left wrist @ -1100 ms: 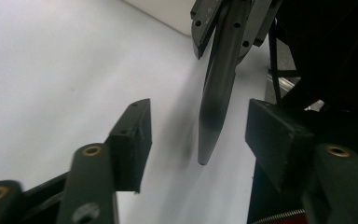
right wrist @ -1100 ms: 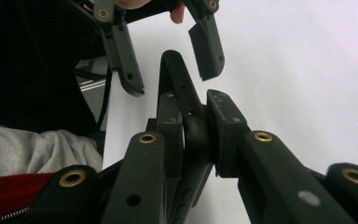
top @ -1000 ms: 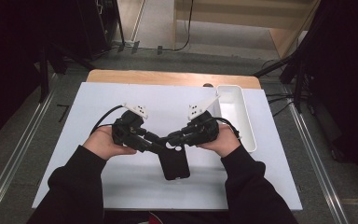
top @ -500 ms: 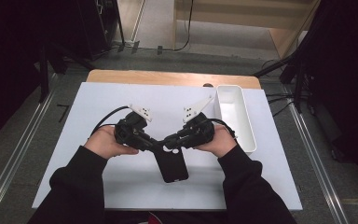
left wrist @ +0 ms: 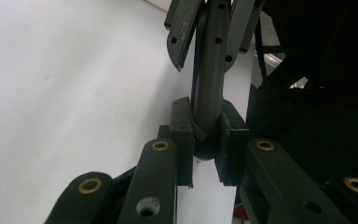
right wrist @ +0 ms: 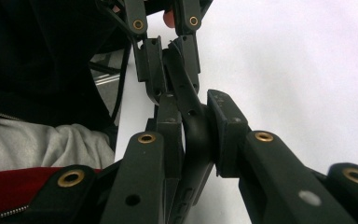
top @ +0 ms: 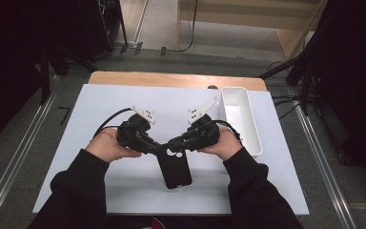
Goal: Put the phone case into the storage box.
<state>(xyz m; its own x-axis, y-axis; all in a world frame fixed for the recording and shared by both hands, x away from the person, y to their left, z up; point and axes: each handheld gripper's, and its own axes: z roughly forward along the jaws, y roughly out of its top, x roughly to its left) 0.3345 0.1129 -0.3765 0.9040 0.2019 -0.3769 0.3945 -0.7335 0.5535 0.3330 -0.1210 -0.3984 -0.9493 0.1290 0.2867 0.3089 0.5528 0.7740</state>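
Left gripper (top: 158, 148), right gripper (top: 174, 142) jaws clamp phone case (top: 175, 168) top edge

Since a second ago, both hands and the black phone case (top: 174, 169) moved a little to the left on the bench (top: 100, 100), and the case's lower end swung slightly right.

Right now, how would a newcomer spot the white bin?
Start at the white table and go to its far right side. The white bin lies there lengthwise, just beyond the right gripper. It is the only open, raised-walled container; the phone case is black and flat.
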